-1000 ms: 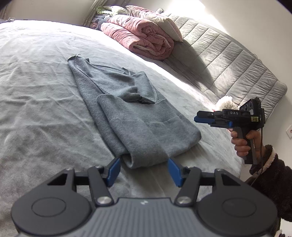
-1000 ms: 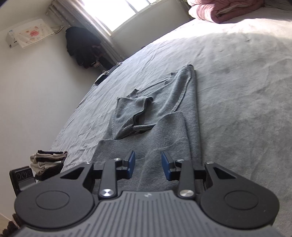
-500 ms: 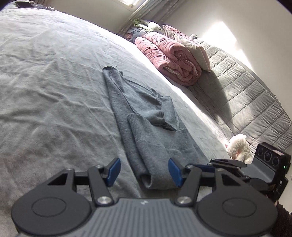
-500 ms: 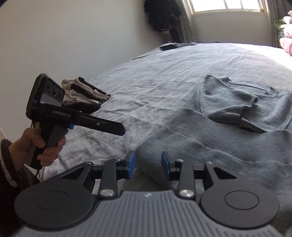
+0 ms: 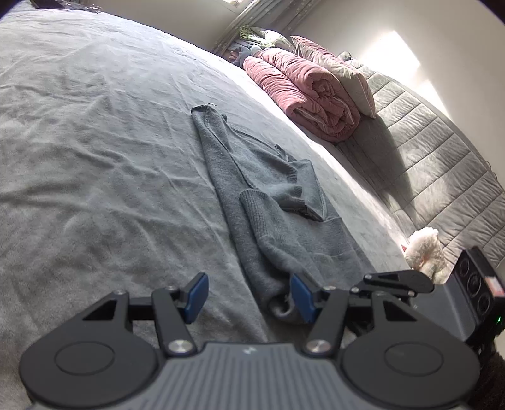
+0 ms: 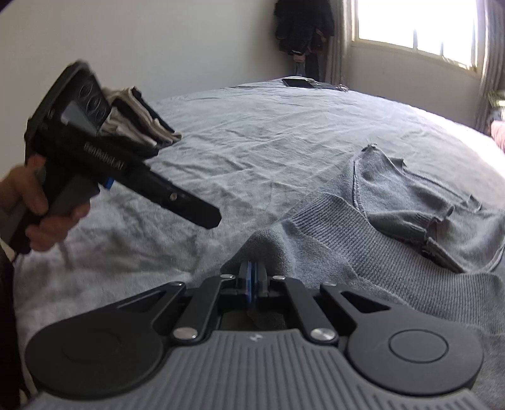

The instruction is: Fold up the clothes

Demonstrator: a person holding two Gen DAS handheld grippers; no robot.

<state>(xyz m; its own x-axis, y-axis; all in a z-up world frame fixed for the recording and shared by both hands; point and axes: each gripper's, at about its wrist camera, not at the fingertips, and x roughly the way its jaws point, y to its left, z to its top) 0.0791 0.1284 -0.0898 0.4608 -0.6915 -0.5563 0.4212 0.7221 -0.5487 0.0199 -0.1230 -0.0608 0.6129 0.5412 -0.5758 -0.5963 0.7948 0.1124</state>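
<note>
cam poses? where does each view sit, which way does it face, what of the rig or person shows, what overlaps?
Left wrist: on the left gripper, open, low over the bed, facing along the grey sweater toward the pink quilt; the right gripper's body shows at right.
Right wrist: on the right gripper, shut on the sweater's near edge, facing the window; a hand holds the left gripper at left.
Shared: sweater, bed, each other's gripper.

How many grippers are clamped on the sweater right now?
1. The right gripper is shut on the near edge of the grey sweater; the left gripper is open beside that edge, gripping nothing.
</note>
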